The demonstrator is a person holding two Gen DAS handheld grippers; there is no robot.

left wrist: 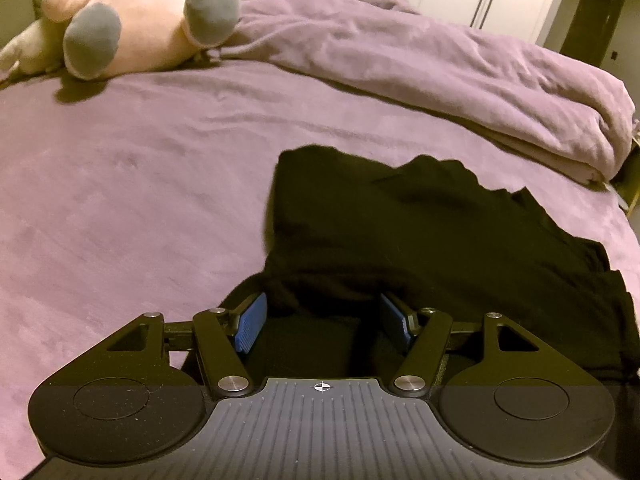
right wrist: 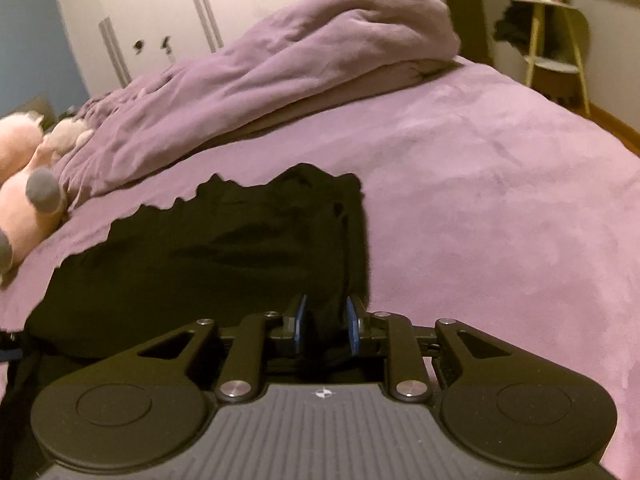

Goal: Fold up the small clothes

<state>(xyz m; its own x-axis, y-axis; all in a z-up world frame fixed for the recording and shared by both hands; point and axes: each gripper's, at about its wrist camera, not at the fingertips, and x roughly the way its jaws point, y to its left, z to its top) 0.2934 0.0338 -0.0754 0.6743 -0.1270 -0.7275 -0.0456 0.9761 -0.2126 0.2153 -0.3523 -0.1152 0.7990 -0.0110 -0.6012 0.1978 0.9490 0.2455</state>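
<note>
Black garment (left wrist: 420, 232) lies on the purple bed (left wrist: 140, 200), long axis running left to right. Left gripper (left wrist: 322, 326) spread wide over its near edge; right gripper (right wrist: 324, 326) pinches a fold.

One black garment (left wrist: 420, 240) just ahead of the claws, two plush toys (left wrist: 132, 20) far beyond, one rumpled duvet (left wrist: 440, 76), one shelf stand (right wrist: 556, 44).

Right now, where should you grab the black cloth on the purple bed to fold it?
Probably the two near corners of the black cloth, coming from the near side. Its near edge lies bunched between each gripper's pads: left gripper wide apart, right gripper nearly pinched. The far edge is wavy.
</note>
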